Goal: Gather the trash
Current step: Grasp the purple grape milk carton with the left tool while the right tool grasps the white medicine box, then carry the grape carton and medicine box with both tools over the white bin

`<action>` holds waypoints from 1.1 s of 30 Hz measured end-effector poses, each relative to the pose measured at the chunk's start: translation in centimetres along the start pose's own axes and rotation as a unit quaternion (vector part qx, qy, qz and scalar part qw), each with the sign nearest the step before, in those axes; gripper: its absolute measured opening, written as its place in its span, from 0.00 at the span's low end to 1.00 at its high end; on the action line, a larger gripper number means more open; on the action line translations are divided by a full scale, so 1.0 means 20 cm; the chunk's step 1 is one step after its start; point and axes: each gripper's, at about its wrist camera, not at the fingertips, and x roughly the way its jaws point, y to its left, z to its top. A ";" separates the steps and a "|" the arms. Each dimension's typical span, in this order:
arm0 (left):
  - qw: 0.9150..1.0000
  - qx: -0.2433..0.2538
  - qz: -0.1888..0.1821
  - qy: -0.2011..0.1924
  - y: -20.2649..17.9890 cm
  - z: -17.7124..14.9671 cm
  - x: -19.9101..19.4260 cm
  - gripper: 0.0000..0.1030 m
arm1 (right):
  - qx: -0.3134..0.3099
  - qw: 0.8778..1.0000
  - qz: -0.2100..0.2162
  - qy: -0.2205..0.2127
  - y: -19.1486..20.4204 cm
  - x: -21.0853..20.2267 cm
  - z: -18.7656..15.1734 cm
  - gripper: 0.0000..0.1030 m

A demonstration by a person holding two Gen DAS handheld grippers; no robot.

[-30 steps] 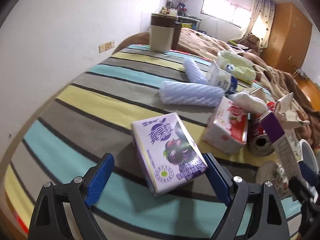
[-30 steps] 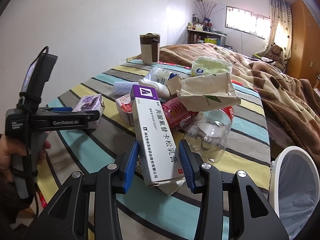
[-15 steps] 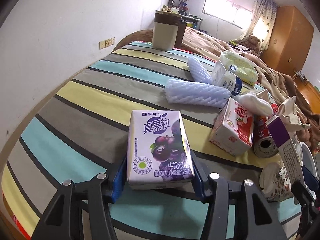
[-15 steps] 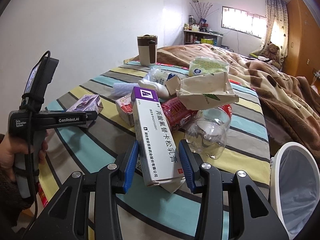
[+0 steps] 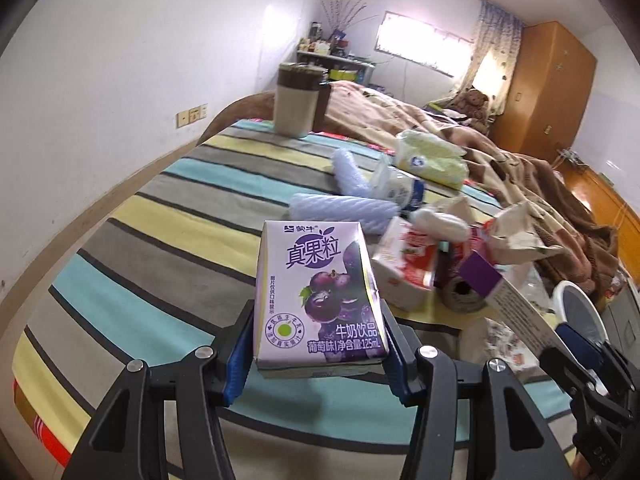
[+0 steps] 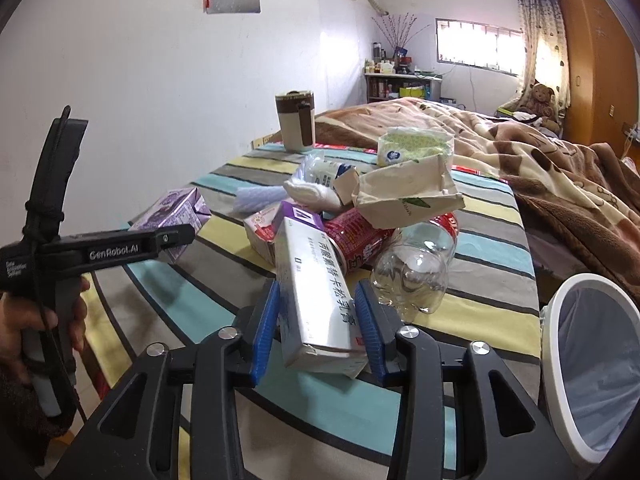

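1. Purple milk carton sat clamped between the left gripper jaws, which pressed both its sides; it looked lifted just off the striped bed cover near that cover's front edge.
2. Right gripper jaws had just been closing on the white medicine box, pads at both its sides, the box tilted up off the cover.
3. Two items gripped, none binned as far as visible: white bin beside the bed's right edge showed only its liner.
4. Left on the cover: red can, clear bottle, paper bag, strawberry carton, foam sleeves, tissue pack.
5. Bin bottom cut off by frame; pile hid smaller scraps; cup at the far edge probably not trash.
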 end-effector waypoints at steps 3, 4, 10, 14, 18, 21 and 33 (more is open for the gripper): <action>1.000 0.012 -0.014 -0.008 -0.06 -0.01 -0.06 0.54 | 0.010 1.000 -0.008 -0.007 -0.03 -0.01 0.00 0.03; 1.000 0.015 -0.016 -0.009 -0.07 -0.02 -0.07 0.54 | 0.012 1.000 0.001 0.000 -0.04 0.00 0.00 0.03; 1.000 0.021 -0.021 -0.004 -0.12 -0.04 -0.06 0.54 | 0.052 0.998 0.028 0.015 -0.08 0.02 -0.02 0.22; 1.000 0.019 -0.012 -0.001 -0.08 -0.06 -0.07 0.54 | 0.031 0.997 0.065 0.038 0.02 0.06 -0.05 0.47; 1.000 0.010 0.000 -0.001 -0.01 -0.07 -0.09 0.54 | -0.002 0.995 0.077 0.058 0.12 0.12 -0.09 0.47; 1.000 0.007 0.004 -0.002 0.02 -0.07 -0.11 0.54 | -0.036 0.994 0.062 0.082 0.19 0.20 -0.11 0.47; 1.000 0.010 -0.006 0.001 0.02 -0.09 -0.11 0.54 | -0.030 0.991 0.044 0.125 0.15 0.36 -0.06 0.50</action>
